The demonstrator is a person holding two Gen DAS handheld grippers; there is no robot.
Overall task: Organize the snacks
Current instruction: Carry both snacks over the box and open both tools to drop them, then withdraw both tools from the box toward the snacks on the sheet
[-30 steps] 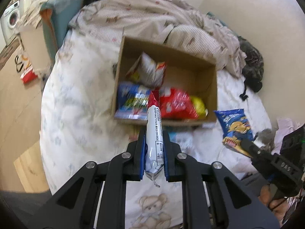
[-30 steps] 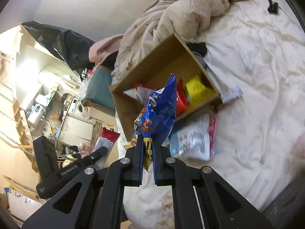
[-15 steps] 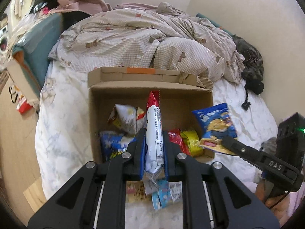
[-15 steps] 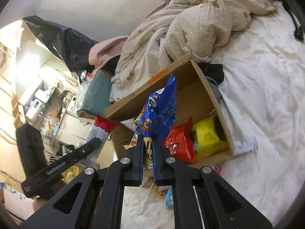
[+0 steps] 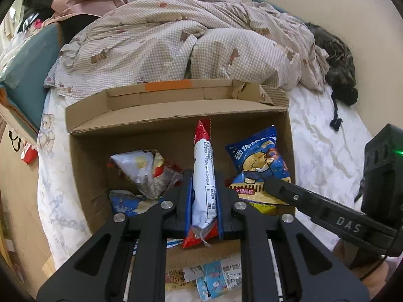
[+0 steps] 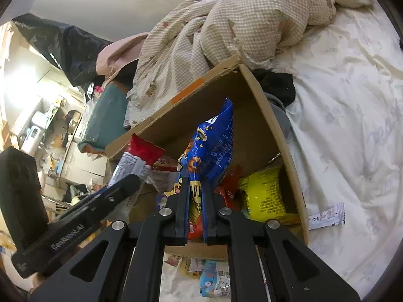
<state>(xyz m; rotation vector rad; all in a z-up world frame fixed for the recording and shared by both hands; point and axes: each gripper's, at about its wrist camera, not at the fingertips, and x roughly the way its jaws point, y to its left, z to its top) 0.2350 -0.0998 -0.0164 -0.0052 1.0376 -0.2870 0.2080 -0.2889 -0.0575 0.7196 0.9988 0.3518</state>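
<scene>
Both grippers had advanced over the cardboard box (image 5: 176,112) — left gripper (image 5: 203,201) clamping the white-and-red packet (image 5: 202,176), right gripper (image 6: 195,201) the blue bag (image 6: 214,141) — from the bed's near edge.

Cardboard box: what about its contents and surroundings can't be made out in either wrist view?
- Left wrist: cardboard box floor, hidden by snack bags and the left hand-held gripper.
- Right wrist: red packet, mostly behind the blue bag.
- Both: packets outside the box, cut off by gripper arms; print too small.

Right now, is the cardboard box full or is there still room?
Still room. The cardboard box holds a few snack bags low down, like the yellow packet, with bare inner walls above them.
</scene>
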